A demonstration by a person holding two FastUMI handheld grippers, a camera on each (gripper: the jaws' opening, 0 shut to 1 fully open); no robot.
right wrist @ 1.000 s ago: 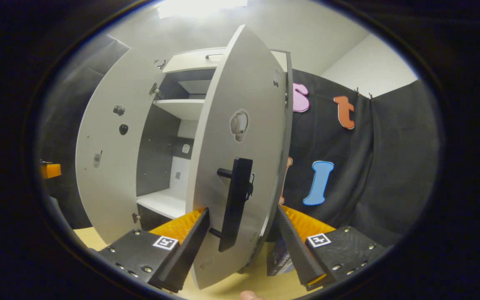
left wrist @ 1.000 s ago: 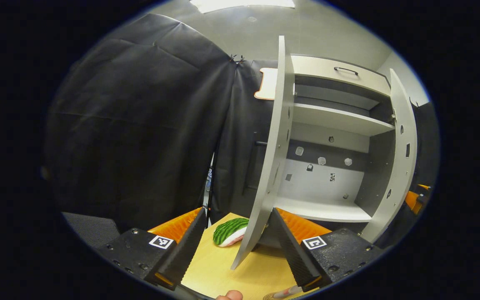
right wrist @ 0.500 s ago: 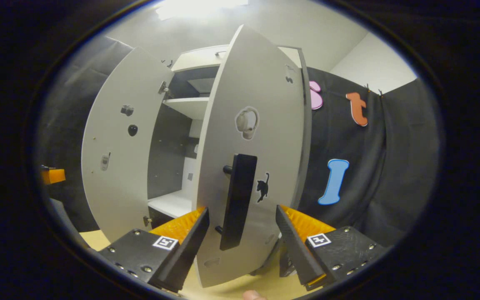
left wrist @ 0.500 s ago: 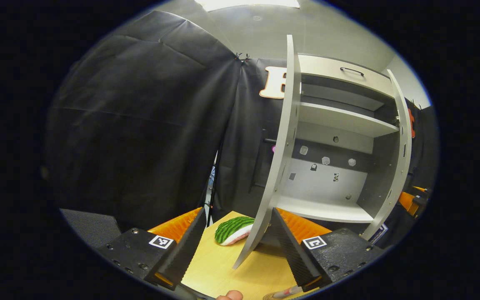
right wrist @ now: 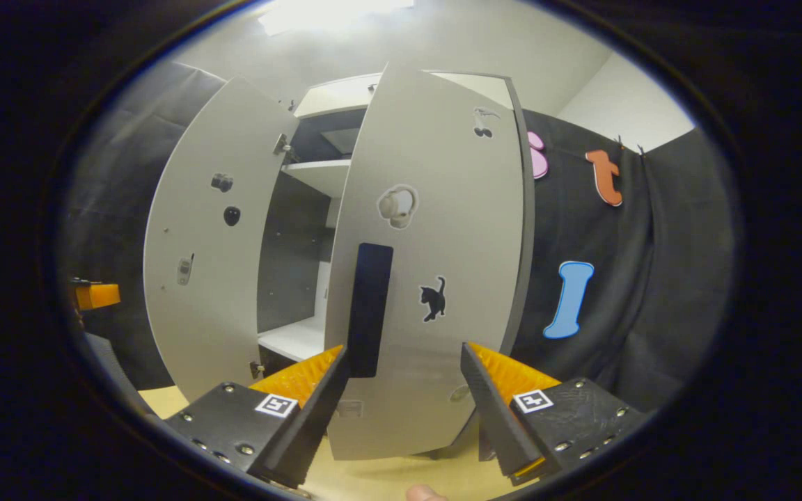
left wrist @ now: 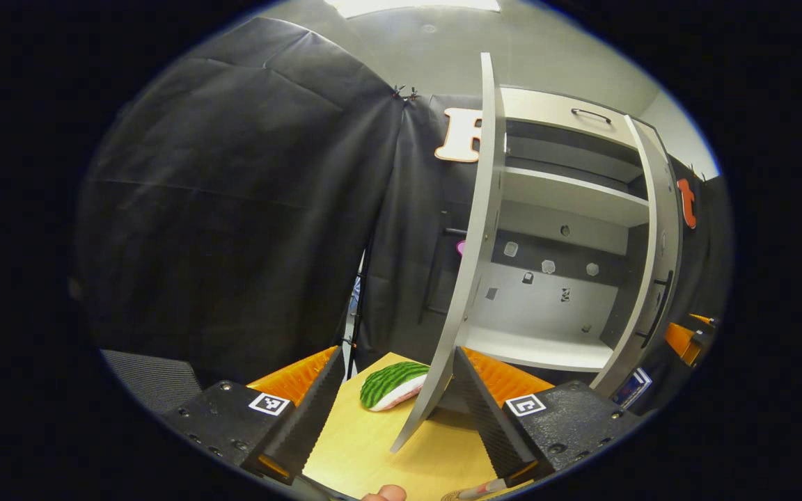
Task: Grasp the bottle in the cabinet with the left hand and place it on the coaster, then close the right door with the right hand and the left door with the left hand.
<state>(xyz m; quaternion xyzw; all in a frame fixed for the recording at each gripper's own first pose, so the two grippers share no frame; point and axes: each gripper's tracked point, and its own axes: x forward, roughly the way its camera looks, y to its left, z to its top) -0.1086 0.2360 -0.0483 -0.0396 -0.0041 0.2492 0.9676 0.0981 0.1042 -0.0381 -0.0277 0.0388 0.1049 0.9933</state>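
Left gripper (left wrist: 394, 407): fingers spread wide, gripping nothing; the bottom corner of the left door stands in the gap between them, touching neither that I can tell.
Left door (left wrist: 474, 243): edge-on in the left gripper view, running from 12 o'clock down to the middle bottom, swung well out from the cabinet (left wrist: 568, 122).
Right gripper (right wrist: 401, 410): fingers wide apart, empty; the right door's lower part fills the gap, contact cannot be told.
Right door (right wrist: 443, 264): partly swung in, its face toward the right gripper view, a dark upright handle (right wrist: 369, 319) just above the left finger; stickers on the face.
Cabinet inside: upper shelf (left wrist: 568, 198) and bottom shelf (left wrist: 533, 348) both bare in the left gripper view; an open gap lies between the two doors.
Bottle and coaster: at 6 o'clock of the left gripper view a sliver of a round mat (left wrist: 458, 495) with something lying on it; too little shows to tell what it is.
Around: a green striped, watermelon-like thing (left wrist: 392, 384) on the wooden surface (left wrist: 401, 452), just left of the left door's foot, at 6 o'clock.
Open room: bare surface in front of both doors; black cloth wall at 9 o'clock of the left gripper view and at 3 o'clock of the right gripper view.
Edges: a fingertip (left wrist: 381, 494) at the bottom rim.
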